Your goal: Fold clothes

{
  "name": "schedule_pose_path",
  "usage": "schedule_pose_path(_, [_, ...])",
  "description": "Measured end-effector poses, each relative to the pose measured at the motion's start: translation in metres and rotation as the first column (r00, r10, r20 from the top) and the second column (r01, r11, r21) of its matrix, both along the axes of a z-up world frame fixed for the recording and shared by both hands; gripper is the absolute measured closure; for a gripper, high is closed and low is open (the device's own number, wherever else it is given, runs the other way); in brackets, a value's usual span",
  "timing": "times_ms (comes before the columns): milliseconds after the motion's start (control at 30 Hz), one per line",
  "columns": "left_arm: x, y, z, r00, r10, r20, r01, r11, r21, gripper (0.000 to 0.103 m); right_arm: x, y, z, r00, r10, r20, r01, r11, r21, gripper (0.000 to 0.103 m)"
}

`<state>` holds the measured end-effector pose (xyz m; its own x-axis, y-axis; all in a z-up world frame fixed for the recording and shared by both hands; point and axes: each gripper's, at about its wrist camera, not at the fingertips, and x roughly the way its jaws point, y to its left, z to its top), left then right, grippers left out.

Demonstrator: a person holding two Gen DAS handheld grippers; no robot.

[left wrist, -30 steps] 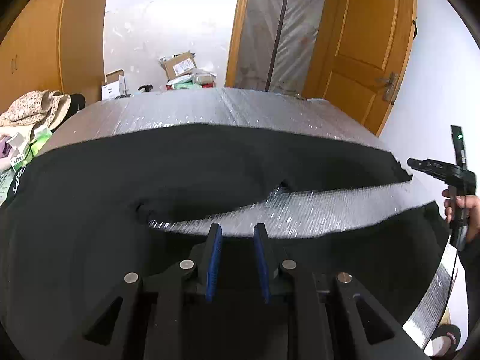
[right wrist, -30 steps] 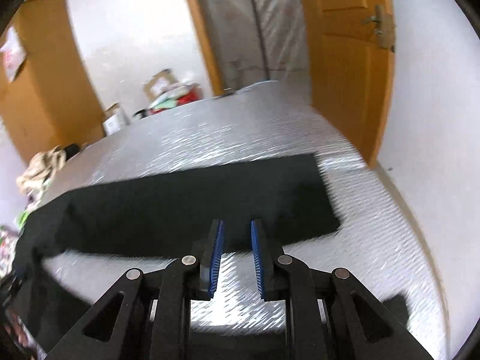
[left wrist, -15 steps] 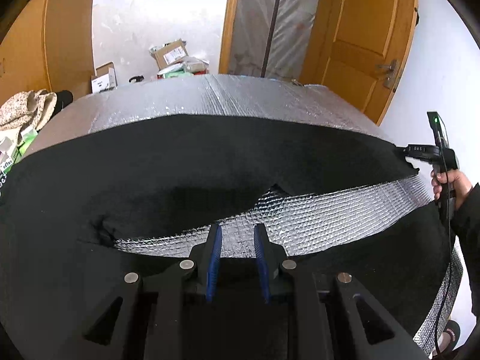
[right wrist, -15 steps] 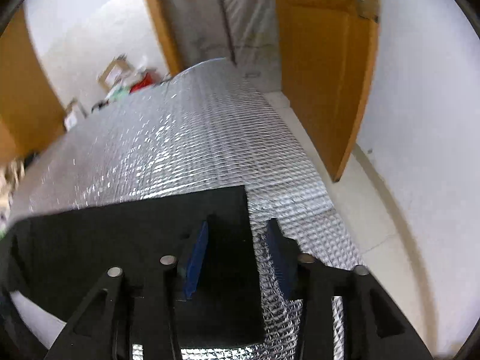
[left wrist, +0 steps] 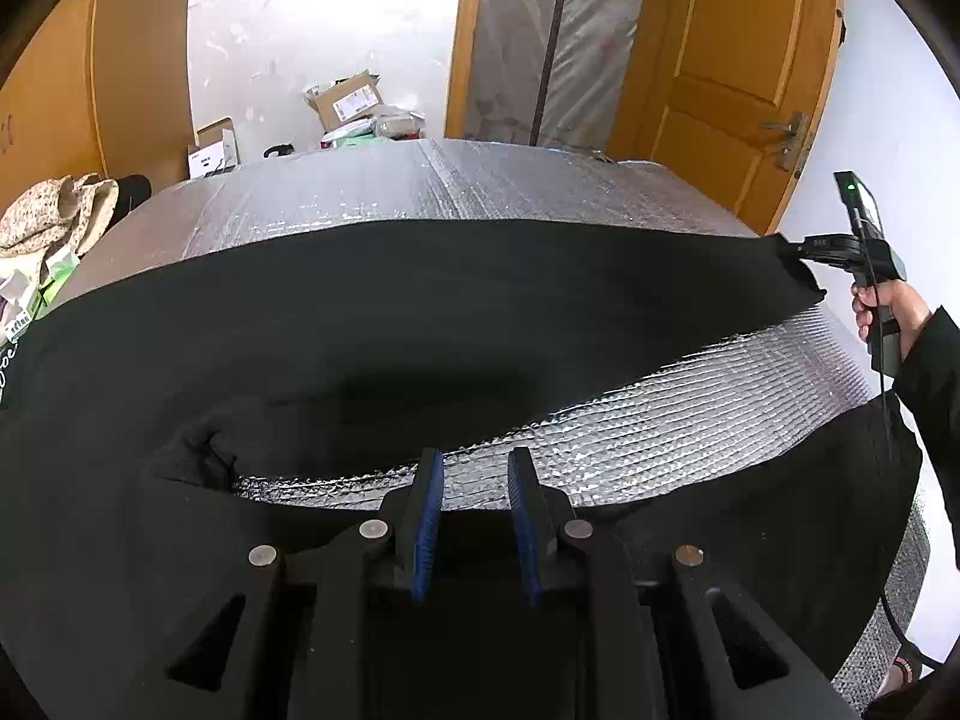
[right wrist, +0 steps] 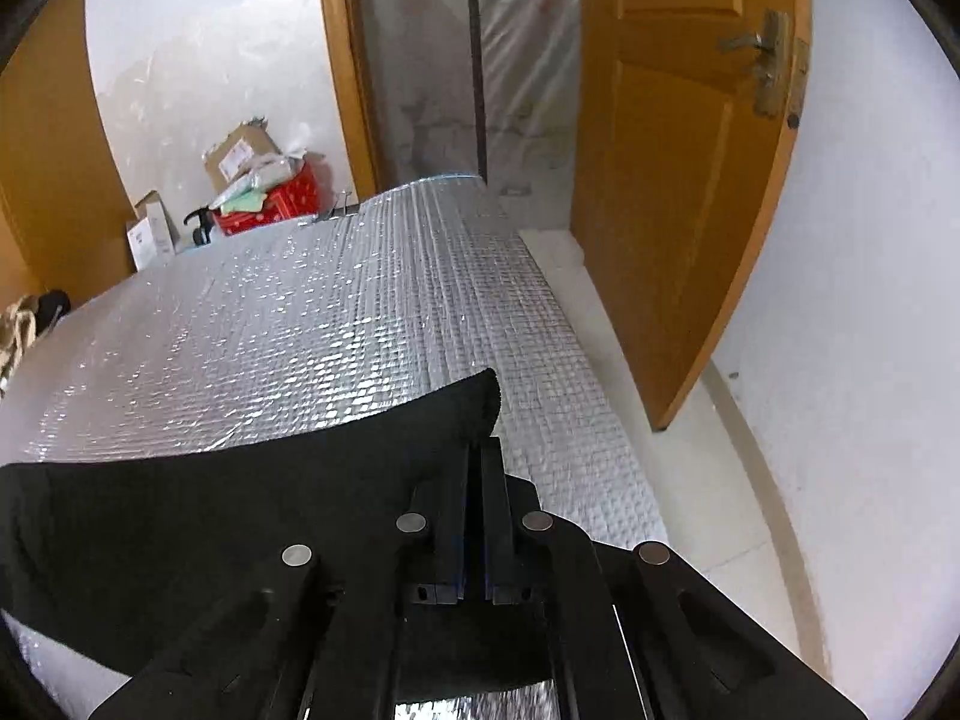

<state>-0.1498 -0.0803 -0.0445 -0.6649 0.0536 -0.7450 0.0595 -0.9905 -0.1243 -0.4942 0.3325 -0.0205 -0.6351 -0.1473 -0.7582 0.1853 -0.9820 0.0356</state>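
Note:
Black trousers (left wrist: 420,312) lie spread across the silver padded mat (left wrist: 480,180), with a strip of mat showing between the two legs. My left gripper (left wrist: 475,474) hovers open over the near leg's upper edge, and nothing is pinched between its blue pads. My right gripper (right wrist: 480,444) has its jaws closing tight on the far leg's hem corner (right wrist: 474,402), which curls up off the mat (right wrist: 300,330). In the left wrist view the right gripper (left wrist: 792,249) bites the cloth's far right end, held by a person's hand (left wrist: 888,306).
The mat's right edge drops to a pale floor beside an orange door (right wrist: 672,180). Cardboard boxes (left wrist: 348,99) and a red crate (right wrist: 282,204) stand behind the mat. A pile of light clothes (left wrist: 48,210) lies at the left.
My right gripper swung right to the far leg's hem, straddled its corner and shut on it. The corner now lifts off the mat. The left gripper shifted slightly, then held still.

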Motion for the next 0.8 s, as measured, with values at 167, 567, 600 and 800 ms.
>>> schedule_pose_path(167, [0.004,-0.007,0.009,0.999,0.017,-0.032,-0.017,1.000,-0.002,0.080,0.000,0.003,-0.010,0.999,-0.021,0.044,0.022,1.000,-0.021,0.096])
schedule_pose_path(567, [-0.024,-0.034,-0.002,0.995,0.095,0.010,-0.094,0.995,-0.043,0.080,0.084,-0.066,0.002,0.971,0.234,0.057,-0.229,0.971,-0.074,0.089])
schedule_pose_path(600, [-0.026,-0.034,-0.006,0.996,0.090,0.026,-0.089,0.995,-0.048,0.080,0.088,-0.071,-0.003,0.967,0.246,0.071,-0.243,0.968,-0.059,0.089])
schedule_pose_path(800, [-0.014,-0.034,0.001,0.998,0.069,0.016,-0.069,0.998,-0.013,0.080,0.111,-0.098,0.004,0.957,0.285,0.052,-0.285,0.959,-0.015,0.087])
